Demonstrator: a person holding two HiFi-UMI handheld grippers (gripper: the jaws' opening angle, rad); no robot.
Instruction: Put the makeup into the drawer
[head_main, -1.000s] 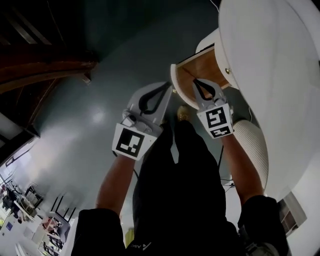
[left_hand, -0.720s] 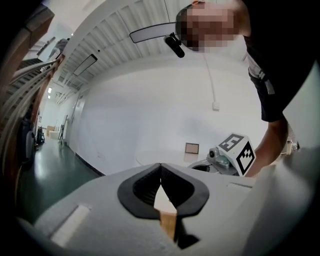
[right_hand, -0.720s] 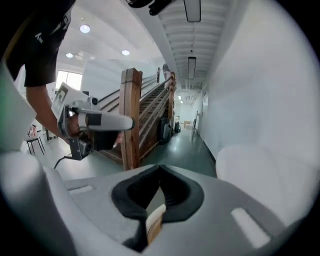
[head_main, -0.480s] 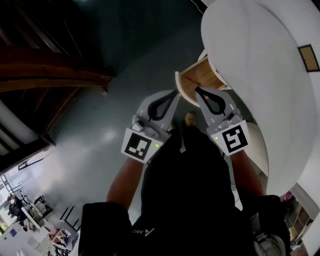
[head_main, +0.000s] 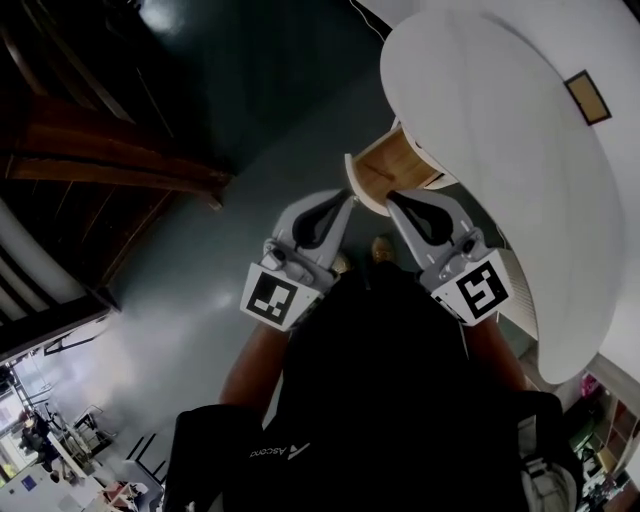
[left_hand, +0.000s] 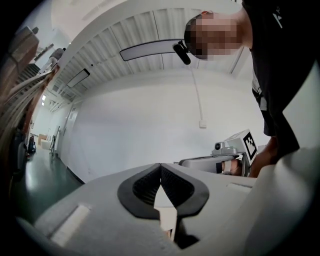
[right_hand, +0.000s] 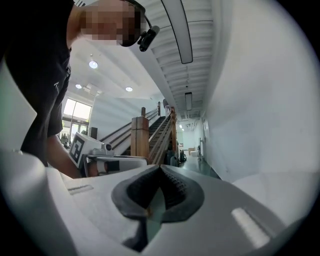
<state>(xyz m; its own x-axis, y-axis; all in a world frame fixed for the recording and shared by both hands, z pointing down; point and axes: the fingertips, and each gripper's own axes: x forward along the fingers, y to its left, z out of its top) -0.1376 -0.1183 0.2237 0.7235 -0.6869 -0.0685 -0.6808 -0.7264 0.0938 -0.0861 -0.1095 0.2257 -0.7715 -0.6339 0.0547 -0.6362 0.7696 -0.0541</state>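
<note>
under the table (head_main: 480, 120) rim: drawer (head_main: 388, 168) open, wood inside shows, pulled out toward the person.
table top: small brown flat box (head_main: 585, 97), well apart from drawer; if it is makeup i cannot tell.
left gripper (head_main: 346, 196): jaws together, empty, tip near drawer front.
right gripper (head_main: 390, 198): jaws together, empty.
arms: both stretched forward, side by side, tips leaning to each other.

drawer (head_main: 386, 172) half hidden under tabletop (head_main: 480, 110), tabletop cut off at right edge
</note>
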